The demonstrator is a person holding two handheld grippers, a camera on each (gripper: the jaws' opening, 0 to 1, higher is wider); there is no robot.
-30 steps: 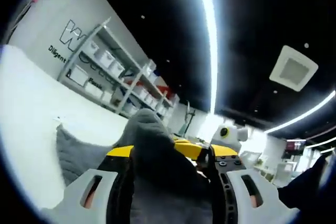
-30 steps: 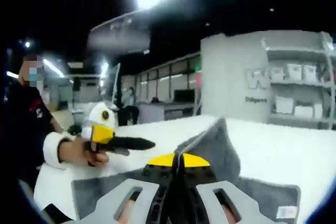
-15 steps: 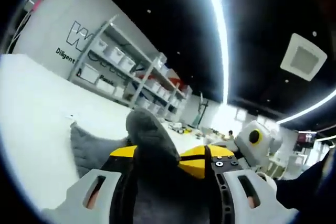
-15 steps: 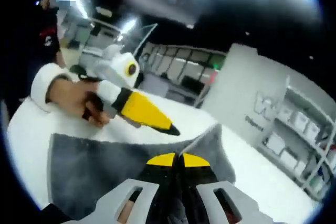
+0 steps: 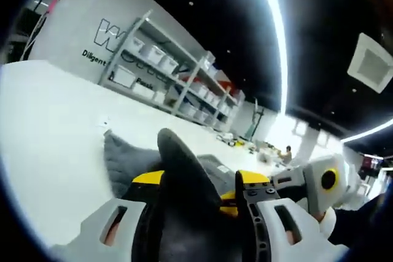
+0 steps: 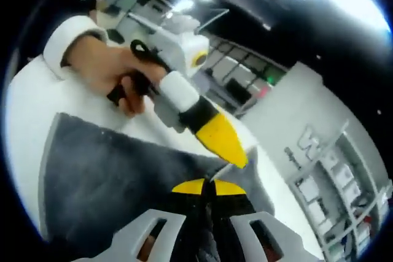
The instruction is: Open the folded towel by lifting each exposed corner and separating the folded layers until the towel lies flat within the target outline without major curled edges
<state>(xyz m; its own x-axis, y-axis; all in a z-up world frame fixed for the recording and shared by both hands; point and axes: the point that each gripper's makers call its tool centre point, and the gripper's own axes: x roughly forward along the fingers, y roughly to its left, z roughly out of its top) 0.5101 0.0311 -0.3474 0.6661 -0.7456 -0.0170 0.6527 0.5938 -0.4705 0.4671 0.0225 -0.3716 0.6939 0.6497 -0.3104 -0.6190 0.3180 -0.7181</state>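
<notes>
The grey towel (image 6: 110, 176) lies partly spread on the white table (image 6: 24, 121), one corner pulled up to my right gripper (image 6: 207, 184), which is shut on it. My left gripper (image 6: 238, 160) reaches in from the left, held in a hand (image 6: 116, 72), its yellow tip closed on the towel just above my right jaws. In the left gripper view a bunched fold of the towel (image 5: 178, 157) stands up between the jaws of my left gripper (image 5: 199, 182). The right gripper (image 5: 228, 199) sits close beside it, and more of the towel rests on the table (image 5: 49, 133).
Shelves with white bins (image 5: 172, 72) stand against a lettered wall beyond the table's far edge, and the same shelves (image 6: 331, 194) appear at the lower right of the right gripper view. A white sleeve (image 6: 67, 35) covers the arm behind the left gripper.
The two grippers have come close together, both still holding the towel. In the right gripper view more of the towel now lies spread on the table. Both cameras have tilted.
</notes>
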